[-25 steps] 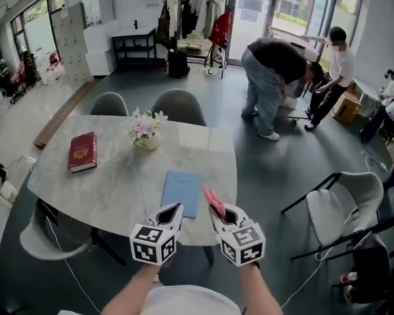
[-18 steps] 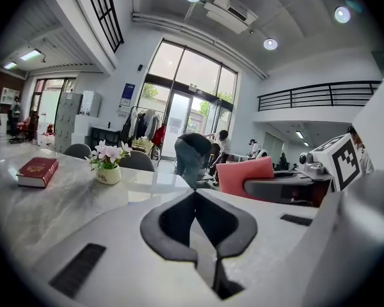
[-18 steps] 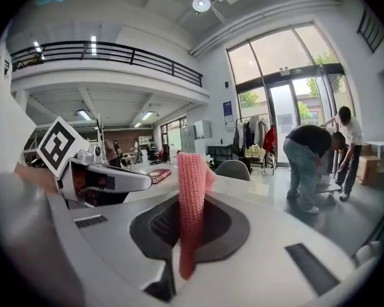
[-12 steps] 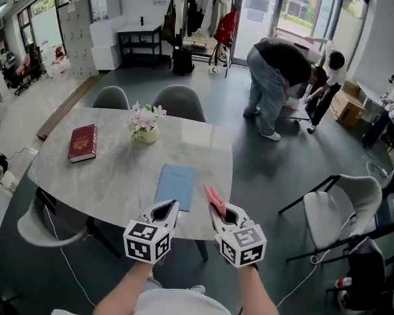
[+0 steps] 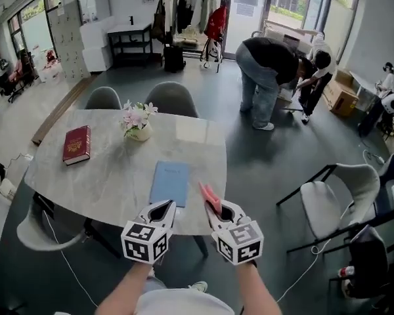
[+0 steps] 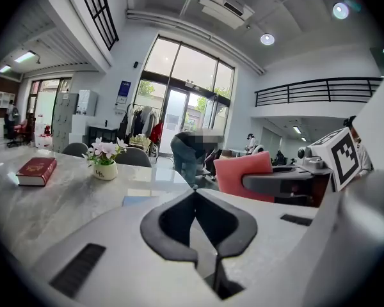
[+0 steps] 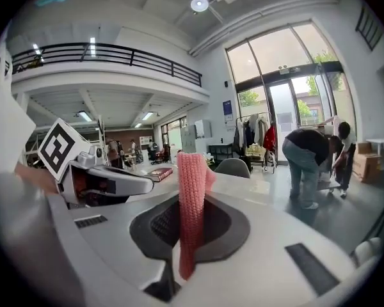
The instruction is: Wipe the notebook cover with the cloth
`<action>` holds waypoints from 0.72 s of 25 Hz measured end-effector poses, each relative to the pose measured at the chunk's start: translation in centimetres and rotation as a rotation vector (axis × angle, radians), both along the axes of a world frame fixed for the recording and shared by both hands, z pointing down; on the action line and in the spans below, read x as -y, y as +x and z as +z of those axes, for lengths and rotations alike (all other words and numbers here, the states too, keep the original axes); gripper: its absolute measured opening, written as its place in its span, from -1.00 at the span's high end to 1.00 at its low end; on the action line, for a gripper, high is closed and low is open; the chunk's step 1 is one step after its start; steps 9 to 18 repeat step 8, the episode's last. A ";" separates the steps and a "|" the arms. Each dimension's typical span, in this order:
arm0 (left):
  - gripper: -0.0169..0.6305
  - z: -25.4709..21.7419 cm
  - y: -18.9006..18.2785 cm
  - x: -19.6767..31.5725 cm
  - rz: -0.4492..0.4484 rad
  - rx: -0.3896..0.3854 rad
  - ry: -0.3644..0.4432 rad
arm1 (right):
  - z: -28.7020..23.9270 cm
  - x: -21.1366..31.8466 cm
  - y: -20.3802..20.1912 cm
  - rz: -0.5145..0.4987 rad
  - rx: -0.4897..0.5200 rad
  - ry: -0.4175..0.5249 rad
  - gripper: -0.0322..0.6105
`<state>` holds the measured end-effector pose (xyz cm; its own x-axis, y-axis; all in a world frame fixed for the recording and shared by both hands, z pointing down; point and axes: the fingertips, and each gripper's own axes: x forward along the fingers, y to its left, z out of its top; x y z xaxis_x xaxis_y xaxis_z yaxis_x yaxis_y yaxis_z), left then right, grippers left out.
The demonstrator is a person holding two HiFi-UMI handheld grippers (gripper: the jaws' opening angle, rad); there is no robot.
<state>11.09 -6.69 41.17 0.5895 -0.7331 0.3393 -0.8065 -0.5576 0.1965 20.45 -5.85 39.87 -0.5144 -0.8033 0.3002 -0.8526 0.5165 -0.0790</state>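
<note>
Count: left tool (image 5: 165, 206), right tool (image 5: 213, 209) = 2. Cloth (image 7: 192, 203) in right tool: 1. Ahead of tools: notebook (image 5: 170, 182) 1, red book (image 5: 77, 144) 1, vase (image 5: 138, 132) 1.

The bare marble of the table (image 5: 105, 176) runs wide open left of the notebook (image 5: 169, 182). My left tongs (image 5: 165, 205) sit at the notebook's near end and my right tongs (image 5: 213, 209), pinching the cloth (image 5: 209, 194), just off its right side, with nothing lying between them and the cover. The flower pot (image 5: 136, 125) stands beyond the notebook's far left corner and the red book (image 5: 77, 144) lies well apart to the left, while two grey chairs (image 5: 173, 99) close off the far side.
</note>
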 end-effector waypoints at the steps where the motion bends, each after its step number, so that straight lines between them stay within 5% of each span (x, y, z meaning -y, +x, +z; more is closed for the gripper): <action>1: 0.93 0.1 0.1 -0.1 0.003 -0.001 -0.001 | 0.0 -0.1 0.1 0.000 -0.001 0.000 0.85; 18: 0.92 0.3 1.3 -1.0 0.016 -0.004 -0.011 | 0.0 -0.9 1.3 0.010 -0.005 -0.006 0.85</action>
